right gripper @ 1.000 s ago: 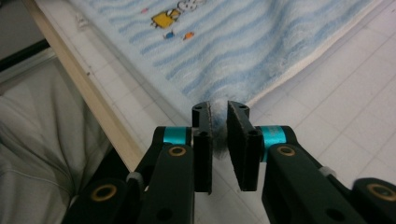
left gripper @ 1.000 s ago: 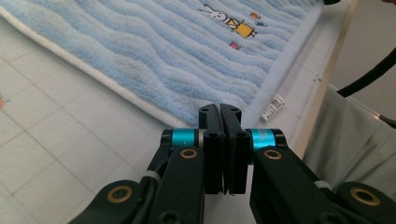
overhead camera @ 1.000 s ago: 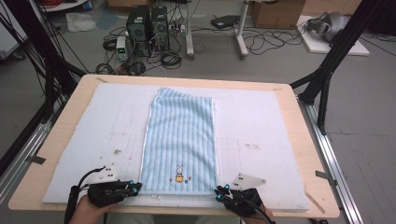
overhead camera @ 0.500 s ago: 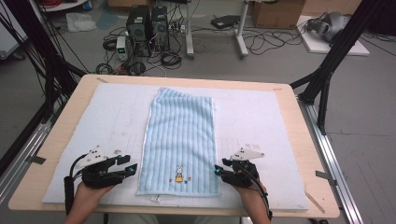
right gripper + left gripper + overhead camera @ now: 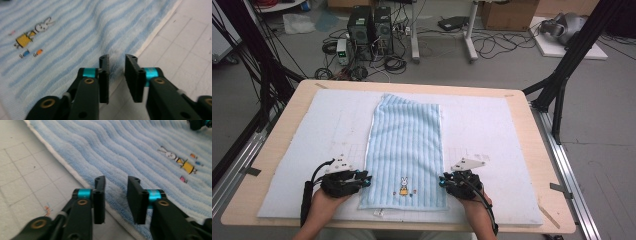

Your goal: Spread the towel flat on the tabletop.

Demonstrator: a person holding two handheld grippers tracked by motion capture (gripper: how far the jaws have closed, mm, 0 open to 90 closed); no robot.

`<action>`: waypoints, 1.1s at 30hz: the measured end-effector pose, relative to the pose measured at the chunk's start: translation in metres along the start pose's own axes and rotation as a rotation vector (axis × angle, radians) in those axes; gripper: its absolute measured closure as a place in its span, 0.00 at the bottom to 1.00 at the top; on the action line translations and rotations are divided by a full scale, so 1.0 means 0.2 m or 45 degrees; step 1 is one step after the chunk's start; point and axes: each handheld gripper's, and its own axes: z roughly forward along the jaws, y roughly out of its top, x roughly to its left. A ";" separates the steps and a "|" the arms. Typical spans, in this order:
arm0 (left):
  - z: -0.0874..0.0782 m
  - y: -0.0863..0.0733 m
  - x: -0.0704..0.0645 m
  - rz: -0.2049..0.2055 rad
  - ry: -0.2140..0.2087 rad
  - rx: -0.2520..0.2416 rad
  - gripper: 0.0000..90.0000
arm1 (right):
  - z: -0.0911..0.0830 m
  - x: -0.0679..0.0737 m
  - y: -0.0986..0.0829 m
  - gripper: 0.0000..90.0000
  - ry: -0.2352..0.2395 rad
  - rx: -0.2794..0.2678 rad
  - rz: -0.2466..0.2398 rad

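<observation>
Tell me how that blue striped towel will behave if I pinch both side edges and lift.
The towel looks like soft ribbed terry lying flat on the mat, so it will probably sag between the left gripper and right gripper. It likely weighs little, and the fuzzy pile should grip, not slip.

Both hand-held grippers, left [image 5: 366,179] and right [image 5: 443,181], seemingly gape, tips facing inward.

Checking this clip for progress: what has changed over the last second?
Both grippers moved apart and slightly forward, from the towel's near corners to its side edges: left gripper at the left edge, right gripper at the right, jaws open, nothing grasped. The towel stayed flat on the mat.
</observation>
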 end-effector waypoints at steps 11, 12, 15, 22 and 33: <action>-0.05 -0.04 0.00 0.004 -0.093 0.012 0.97 | -0.03 0.00 -0.03 0.96 0.077 0.011 -0.016; -0.06 -0.04 -0.01 0.000 -0.102 0.011 0.97 | -0.04 0.01 -0.03 0.96 0.079 0.014 -0.017; -0.08 -0.06 -0.02 -0.005 -0.137 0.022 0.97 | -0.06 0.04 -0.04 0.96 0.091 0.024 -0.039; -0.12 -0.09 -0.05 -0.020 -0.204 0.039 0.97 | -0.14 0.10 -0.10 0.96 0.138 0.039 -0.046; -0.18 -0.12 -0.07 -0.044 -0.182 -0.056 0.61 | -0.22 0.15 -0.15 0.79 0.172 0.000 -0.024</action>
